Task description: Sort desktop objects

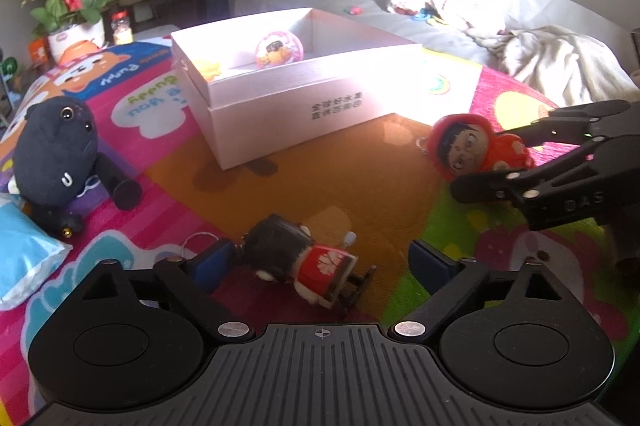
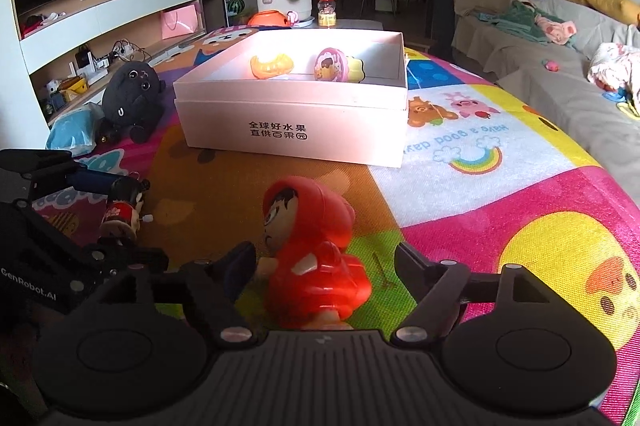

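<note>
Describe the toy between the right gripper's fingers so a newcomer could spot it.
In front of the white box on the colourful mat stands a red hooded figure. Unlike the black-haired doll nearby, it is glossy red all over.

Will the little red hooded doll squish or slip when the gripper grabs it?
The red hooded doll looks like shiny hard plastic, so it probably won't squish. Its glossy, rounded body could slip between the fingers of the right gripper, whose jaws stand open around it. It stands upright on a small base on the soft mat, so a nudge might tip it.
</note>
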A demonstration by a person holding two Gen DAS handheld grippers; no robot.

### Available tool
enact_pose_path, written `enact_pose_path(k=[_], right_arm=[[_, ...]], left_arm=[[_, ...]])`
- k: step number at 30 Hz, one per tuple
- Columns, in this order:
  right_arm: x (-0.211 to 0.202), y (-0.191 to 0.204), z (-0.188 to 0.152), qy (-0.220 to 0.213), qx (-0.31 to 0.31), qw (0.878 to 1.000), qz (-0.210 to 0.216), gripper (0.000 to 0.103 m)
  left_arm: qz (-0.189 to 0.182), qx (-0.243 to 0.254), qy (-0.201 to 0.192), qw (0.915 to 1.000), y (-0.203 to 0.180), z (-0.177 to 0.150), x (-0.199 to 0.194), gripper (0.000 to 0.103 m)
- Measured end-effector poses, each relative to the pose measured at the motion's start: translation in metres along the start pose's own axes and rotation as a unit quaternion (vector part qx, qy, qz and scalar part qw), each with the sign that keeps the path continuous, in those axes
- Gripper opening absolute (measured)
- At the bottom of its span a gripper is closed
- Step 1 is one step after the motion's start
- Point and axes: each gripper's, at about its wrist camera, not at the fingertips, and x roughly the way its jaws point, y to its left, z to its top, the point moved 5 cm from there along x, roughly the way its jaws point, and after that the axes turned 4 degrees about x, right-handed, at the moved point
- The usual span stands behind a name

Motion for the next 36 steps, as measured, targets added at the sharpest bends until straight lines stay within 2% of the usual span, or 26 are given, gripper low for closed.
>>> enact_pose_path(k=[4, 7, 12, 15, 16, 17, 18, 19, 22, 25, 29, 32, 36], right_arm=[[0.001, 0.0, -0.003, 0.002, 0.0, 1.0, -0.003, 0.08], [0.0, 0.0, -0.003, -0.001, 0.003, 1.0, -0.002, 0.082], [-0.001, 0.002, -0.003, -0.005, -0.003, 1.0, -0.004, 0.082], [-0.001, 0.005, -0.002, -0.007, -0.01, 1.0, -0.002, 0.082], [-0.002, 0.007, -0.002, -0.004, -0.011, 1.0, 0.004, 0.079], [-0.002, 0.008, -0.003, 0.001, -0.012, 1.0, 0.012, 0.065], [-0.002, 0.009, -0.002, 0.011, -0.011, 1.0, 0.018, 0.057], [-0.002, 0.009, -0.002, 0.017, -0.011, 1.0, 0.022, 0.054], [-0.01, 0.009, 0.003, 0.009, -0.012, 1.0, 0.025, 0.054], [-0.031, 0.01, 0.021, -0.02, -0.021, 0.999, 0.032, 0.053], [-0.075, 0.005, 0.069, -0.103, -0.015, 0.994, 0.035, 0.053], [-0.096, 0.006, 0.1, -0.163, -0.032, 0.986, 0.013, 0.053], [-0.085, 0.007, 0.133, -0.173, -0.045, 0.984, -0.005, 0.053]], left_arm=[[-0.023, 0.014, -0.005, 0.9996, -0.006, -0.003, -0.01, 0.092], [-0.011, 0.032, -0.003, 0.9994, -0.007, -0.007, -0.009, 0.083], [-0.001, 0.007, -0.01, 0.9999, 0.0, -0.003, -0.003, 0.083], [0.007, 0.008, -0.009, 0.9999, -0.002, -0.001, -0.002, 0.078], [0.007, 0.014, -0.01, 0.9998, -0.005, -0.001, -0.003, 0.075], [0.006, 0.017, -0.009, 0.9998, -0.007, -0.001, -0.005, 0.075], [0.005, 0.02, -0.008, 0.9998, -0.009, -0.002, -0.007, 0.075], [0.008, 0.024, -0.01, 0.9996, -0.01, -0.002, -0.011, 0.075], [0.026, 0.034, -0.027, 0.9987, -0.011, 0.004, -0.026, 0.075], [0.051, 0.042, -0.074, 0.9951, -0.004, 0.028, -0.049, 0.075], [0.089, 0.06, -0.15, 0.9828, 0.005, 0.076, -0.071, 0.075], [0.101, 0.073, -0.185, 0.9747, 0.009, 0.11, -0.065, 0.075], [0.109, 0.079, -0.207, 0.9691, 0.017, 0.144, -0.037, 0.076]])
